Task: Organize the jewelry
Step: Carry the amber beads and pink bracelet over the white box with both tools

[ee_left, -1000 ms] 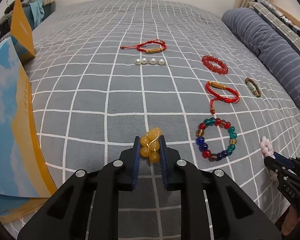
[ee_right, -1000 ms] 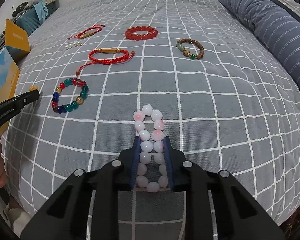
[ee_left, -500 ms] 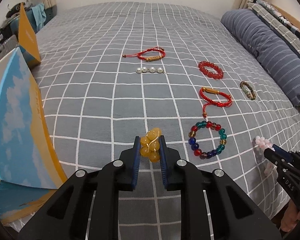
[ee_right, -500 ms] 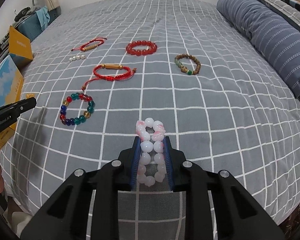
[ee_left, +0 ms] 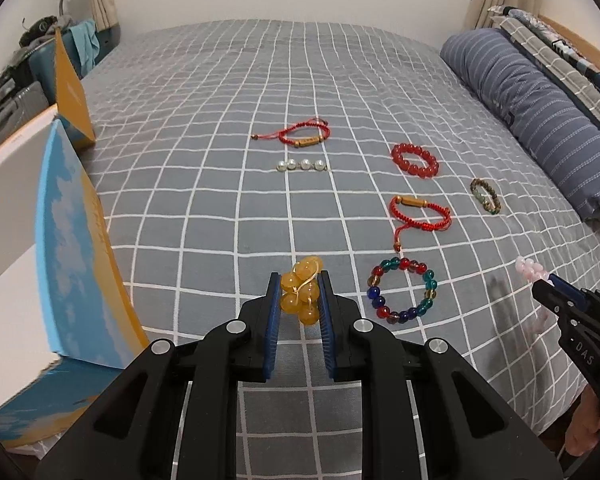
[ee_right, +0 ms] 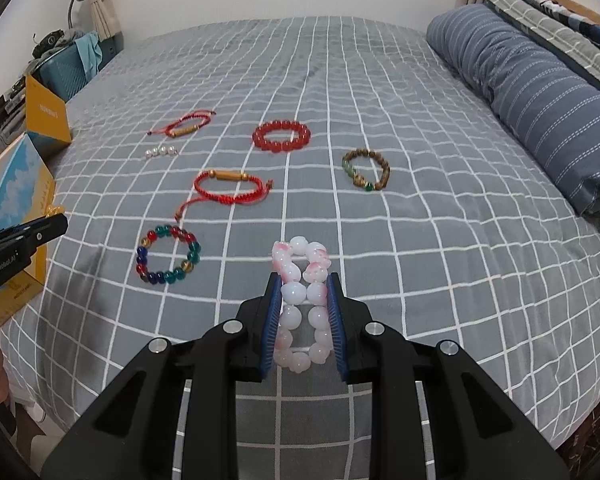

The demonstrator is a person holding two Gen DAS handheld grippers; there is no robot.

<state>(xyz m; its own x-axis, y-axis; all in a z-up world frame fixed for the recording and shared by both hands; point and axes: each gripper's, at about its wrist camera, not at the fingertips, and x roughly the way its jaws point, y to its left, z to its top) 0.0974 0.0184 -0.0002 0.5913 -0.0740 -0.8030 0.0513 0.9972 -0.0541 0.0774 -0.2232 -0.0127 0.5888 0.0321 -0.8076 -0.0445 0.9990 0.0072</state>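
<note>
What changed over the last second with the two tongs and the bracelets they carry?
Both tongs rose and drew back from the bed: the laid-out pieces shrank toward mid-frame and more of the room came into view. Nothing was taken or released. The left tongs stay clamped on the amber bead bracelet, the right tongs on the pink bead bracelet. The six pieces on the bedspread kept their places.

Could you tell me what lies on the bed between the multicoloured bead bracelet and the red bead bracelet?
A red cord bracelet lies between the multicoloured bracelet and red bead bracelet; both wrist views show it.
</note>
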